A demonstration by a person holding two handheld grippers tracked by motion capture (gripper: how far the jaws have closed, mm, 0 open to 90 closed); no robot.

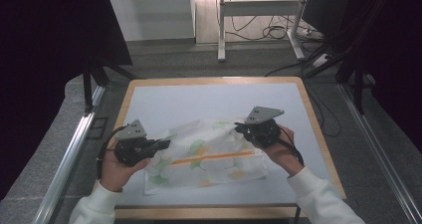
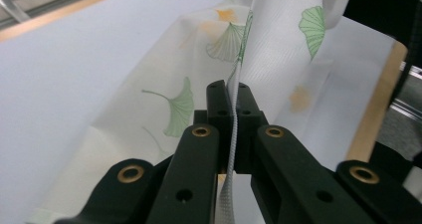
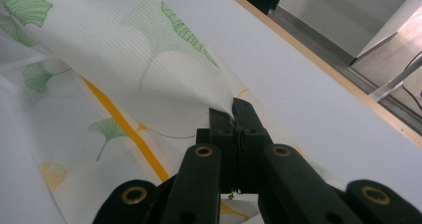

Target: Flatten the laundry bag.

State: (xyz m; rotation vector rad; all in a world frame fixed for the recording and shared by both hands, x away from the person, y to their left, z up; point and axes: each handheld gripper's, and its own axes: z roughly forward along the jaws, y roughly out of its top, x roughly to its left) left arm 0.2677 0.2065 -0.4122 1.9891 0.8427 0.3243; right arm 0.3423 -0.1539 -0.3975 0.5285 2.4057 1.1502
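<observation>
Above the worktop (image 1: 149, 102), both tongs, left (image 2: 229, 95) at eight o'clock and right (image 3: 233, 112) at three, pinch the leaf-print cloth (image 1: 209, 157). Thin edge grips could slip; uneven lifting may skew the fold.

White cloth (image 1: 209, 157) printed with green and yellow ginkgo leaves and an orange stripe; pale blue table (image 1: 209, 102) edged in wood.

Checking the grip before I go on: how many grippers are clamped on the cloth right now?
2. The left gripper pinches the cloth at its left edge; the right gripper pinches a lifted corner on its right side.
</observation>
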